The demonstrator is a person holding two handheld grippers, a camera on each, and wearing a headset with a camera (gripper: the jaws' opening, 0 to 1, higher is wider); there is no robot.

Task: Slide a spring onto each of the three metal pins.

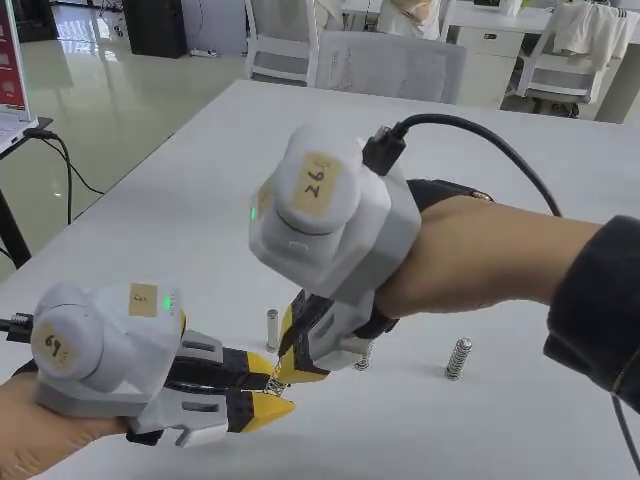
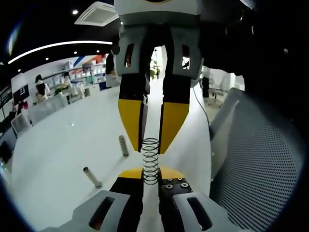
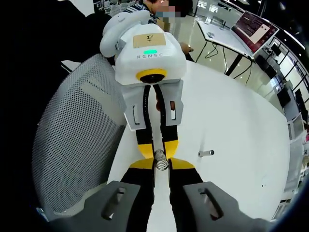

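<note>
Your left claw (image 2: 150,174) is pressed together on one end of a loose spring (image 2: 150,152). It holds the coil in the air just above the white surface (image 1: 190,210). Your right claw (image 3: 161,166) comes in from the opposite side, tip to tip with the left one. Its yellow tips sit on either side of the spring's other end with only a narrow gap between them. I cannot tell whether they actually grip the coil or merely flank it. In the head view the two claws meet low and near you, with the spring bridging them. Just beyond them a bare metal pin (image 1: 272,328) stands upright on the surface. Further to your right, well apart, another pin (image 1: 458,357) stands with a spring already coiled around it.
</note>
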